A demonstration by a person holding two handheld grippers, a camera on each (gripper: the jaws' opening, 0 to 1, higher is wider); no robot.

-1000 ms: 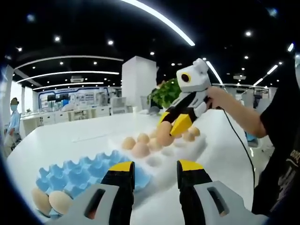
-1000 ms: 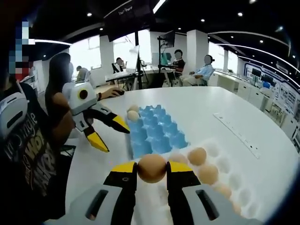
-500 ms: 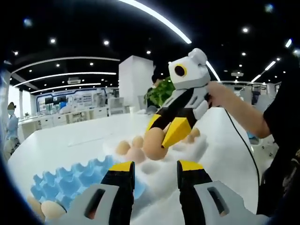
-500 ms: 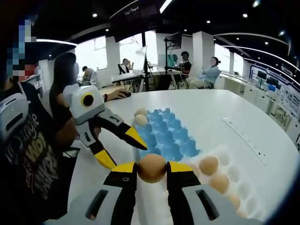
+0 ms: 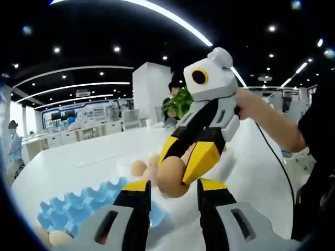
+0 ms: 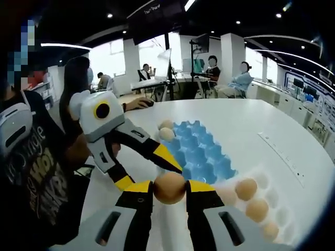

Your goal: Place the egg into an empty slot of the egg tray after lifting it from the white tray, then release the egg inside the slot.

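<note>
Closer together now than a second ago: right gripper (image 6: 169, 187) has carried the egg (image 6: 169, 188) off the white tray (image 6: 267, 180) toward the left gripper (image 5: 172, 188), and looms larger in the left gripper view.

Right gripper: jaws clamped on the egg, one yellow tip on each side, egg held in the air between them. In the left gripper view the egg (image 5: 172, 177) hangs just above and between the left gripper's tips; touching or not, cannot tell.

Left gripper: jaws apart, nothing between them. In the right gripper view it (image 6: 149, 167) comes in from the left, jaws spread, lower tip close beside the egg.

Blue tray (image 6: 201, 151) lies beyond the egg, on the white table (image 6: 261, 120); two eggs (image 6: 166, 129) sit in its far-left corner slots, other slots open. White tray to the right of it, near side, with three eggs (image 6: 256, 209) in a row.

Person's hand (image 5: 246, 102) grips the right gripper. Seated people at the far side of the room.
</note>
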